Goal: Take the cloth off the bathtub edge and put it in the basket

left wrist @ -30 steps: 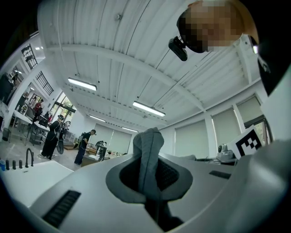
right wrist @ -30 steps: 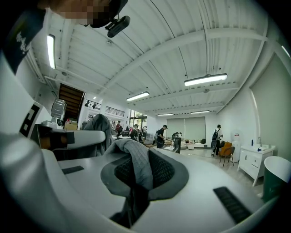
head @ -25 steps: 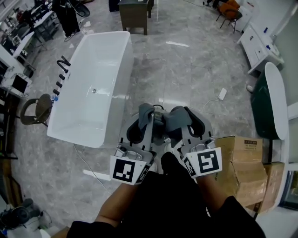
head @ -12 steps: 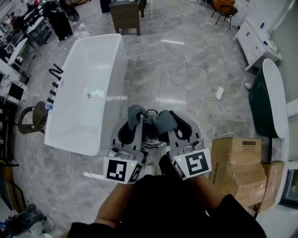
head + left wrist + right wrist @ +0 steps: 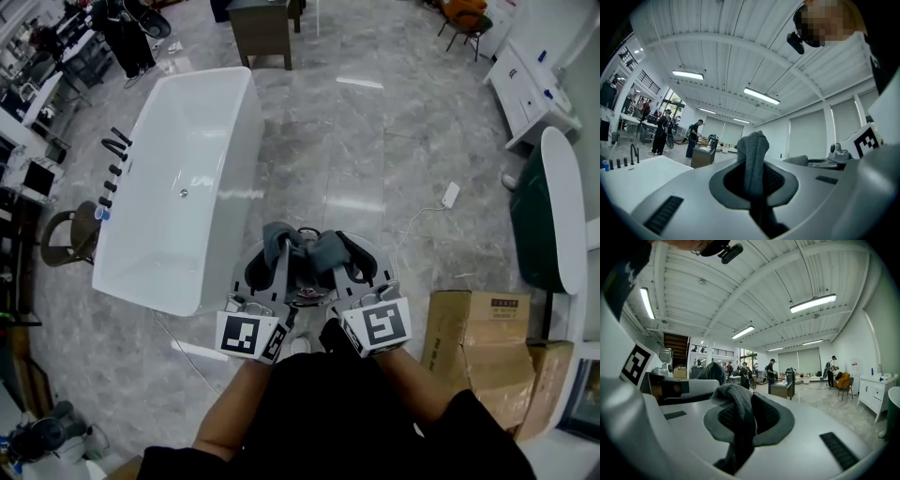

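In the head view both grippers are held close together in front of the person's body, jaws pointing away. My left gripper (image 5: 277, 246) is shut on a fold of grey cloth (image 5: 276, 234). My right gripper (image 5: 328, 251) is shut on grey cloth too. In the left gripper view the cloth (image 5: 753, 152) stands up between the jaws of the left gripper (image 5: 753, 164). The right gripper view shows the cloth (image 5: 735, 401) bunched in the right gripper (image 5: 736, 411). A round pale rim, apparently the basket (image 5: 384, 264), shows under the grippers. The white bathtub (image 5: 178, 178) lies to the left; its edge is bare.
Black taps (image 5: 114, 155) and a stool (image 5: 67, 232) stand beside the bathtub's left side. Cardboard boxes (image 5: 480, 342) sit at the right, a dark green tub (image 5: 539, 220) beyond them. A power strip (image 5: 451, 194) with a cable lies on the marble floor. People stand at the far end of the room.
The head view has shifted a little over the floor. Both grippers stay side by side with the grey cloth in them; they now sit slightly nearer the body.
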`<state>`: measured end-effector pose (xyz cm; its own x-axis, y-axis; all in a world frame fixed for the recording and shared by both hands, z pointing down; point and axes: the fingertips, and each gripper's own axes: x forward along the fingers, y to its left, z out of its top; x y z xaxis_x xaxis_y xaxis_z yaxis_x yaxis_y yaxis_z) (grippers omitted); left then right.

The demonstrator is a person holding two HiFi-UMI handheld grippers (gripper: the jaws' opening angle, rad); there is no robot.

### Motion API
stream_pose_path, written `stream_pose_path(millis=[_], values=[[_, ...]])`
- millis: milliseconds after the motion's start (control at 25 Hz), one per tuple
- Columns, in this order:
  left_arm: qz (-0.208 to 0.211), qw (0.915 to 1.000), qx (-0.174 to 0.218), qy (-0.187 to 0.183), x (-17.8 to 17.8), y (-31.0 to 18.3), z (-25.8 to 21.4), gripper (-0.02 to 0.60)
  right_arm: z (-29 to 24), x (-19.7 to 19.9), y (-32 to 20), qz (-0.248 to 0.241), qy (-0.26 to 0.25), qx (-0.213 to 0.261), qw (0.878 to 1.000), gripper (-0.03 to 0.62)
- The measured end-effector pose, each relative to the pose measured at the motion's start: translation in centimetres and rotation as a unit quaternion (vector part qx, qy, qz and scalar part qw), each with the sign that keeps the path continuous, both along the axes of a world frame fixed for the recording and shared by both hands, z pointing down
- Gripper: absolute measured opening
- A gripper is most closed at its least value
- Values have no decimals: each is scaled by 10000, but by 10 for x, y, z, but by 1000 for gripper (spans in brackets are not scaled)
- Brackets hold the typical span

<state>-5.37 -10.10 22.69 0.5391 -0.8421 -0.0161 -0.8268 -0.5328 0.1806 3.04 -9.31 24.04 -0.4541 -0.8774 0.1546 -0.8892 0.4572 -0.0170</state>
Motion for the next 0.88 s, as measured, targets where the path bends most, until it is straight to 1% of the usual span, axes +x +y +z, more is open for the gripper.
stream_pose_path(millis=[120, 280, 360, 440, 520, 560, 680, 760, 880], values=[[-126, 9998, -153, -95, 6, -14, 18, 34, 11, 7, -16, -51, -100, -146, 9998, 46], [-273, 9989, -291, -236, 15, -24, 40, 34, 37, 15, -26, -327, -249, -246, 9989, 46], [-363, 9982, -358, -317, 25, -28, 52, 34, 54, 27, -31, -446, -214, -362, 9981, 46], [-395, 9980, -442, -237, 30, -32, 63, 34, 70, 36, -36, -495, -187, -513, 9973, 46], [-429, 9979, -487, 22, 25, -39, 73, 34, 83, 37, -45, -537, -224, -615, 9964, 46], [-495, 9975, -492, 96, 20, -44, 78, 35, 88, 37, -51, -578, -243, -639, 9960, 46], [-688, 9962, -537, -1, 11, -58, 100, 35, 107, 39, -65, -671, -184, -758, 9947, 46], [-732, 9954, -623, -44, 9, -65, 116, 35, 122, 44, -72, -616, -122, -861, 9943, 46], [-849, 9929, -835, 67, 1, -72, 139, 35, 145, 48, -79, -479, -74, -975, 9941, 46]])
